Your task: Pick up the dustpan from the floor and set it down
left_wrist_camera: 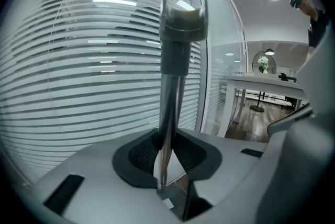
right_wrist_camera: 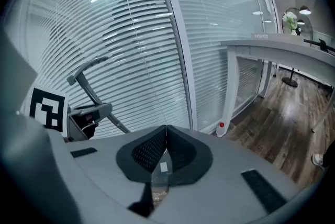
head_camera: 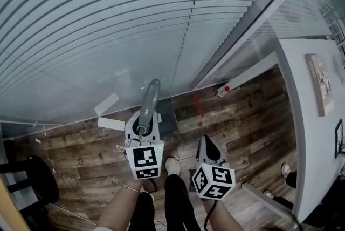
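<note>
From where I sit, the pick-up half of the job looks done. The left gripper [head_camera: 143,128] has the dustpan by its handle [head_camera: 149,99]. In the left gripper view the grey shaft stands upright between the fingers [left_wrist_camera: 141,152], which are narrowed onto it and pressing on both sides. The capped end of the shaft rises well above them, in front of the slatted blinds [head_camera: 108,19].

The handle sits high over the wooden floor [head_camera: 237,116]. In the head view a dark flat panel [head_camera: 168,116] shows just behind the left gripper. I take it for the pan hanging below the grip, but I cannot confirm that, or whether its lower edge is fully clear of the boards.

The right gripper [head_camera: 207,144] hangs beside the left one, apart from the dustpan. Its fingers are pressed together with nothing between them, so it has no part in the carry.

What is left, as I judge it, is the whole set-down: choosing a spot, lowering the pan until it rests, then opening the left fingers. The white worktop [head_camera: 307,133] stands well off to the right and nothing suggests it is the target. The open floor ahead seems the likelier place.
</note>
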Available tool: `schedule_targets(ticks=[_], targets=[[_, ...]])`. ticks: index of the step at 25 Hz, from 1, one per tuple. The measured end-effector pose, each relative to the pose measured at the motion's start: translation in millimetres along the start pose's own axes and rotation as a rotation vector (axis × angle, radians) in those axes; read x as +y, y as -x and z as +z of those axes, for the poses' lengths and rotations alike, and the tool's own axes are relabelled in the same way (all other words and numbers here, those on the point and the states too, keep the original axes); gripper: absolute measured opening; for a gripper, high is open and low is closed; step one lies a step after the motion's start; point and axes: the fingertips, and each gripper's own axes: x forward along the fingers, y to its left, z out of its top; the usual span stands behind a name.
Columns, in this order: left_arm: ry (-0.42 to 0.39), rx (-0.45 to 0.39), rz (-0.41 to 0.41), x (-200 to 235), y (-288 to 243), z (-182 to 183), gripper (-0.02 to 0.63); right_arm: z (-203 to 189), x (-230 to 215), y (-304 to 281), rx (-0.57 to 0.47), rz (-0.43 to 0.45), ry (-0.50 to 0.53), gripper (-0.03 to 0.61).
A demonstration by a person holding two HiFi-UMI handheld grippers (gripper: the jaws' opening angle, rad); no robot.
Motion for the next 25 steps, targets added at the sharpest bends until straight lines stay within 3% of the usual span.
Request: schedule_targets(ticks=[12, 25], targets=[[-0.024, -0.041, 0.038, 43.5, 93.6, 39.9, 0.095, 42.9, 88.0, 37.6, -0.075, 0.111, 0.118, 0.032], [0.067, -0.101, 0.18, 116.3, 215.6, 89.3, 0.095, 74.4, 203.1, 106.1, -0.125, 0.264, 0.284, 0.032]])
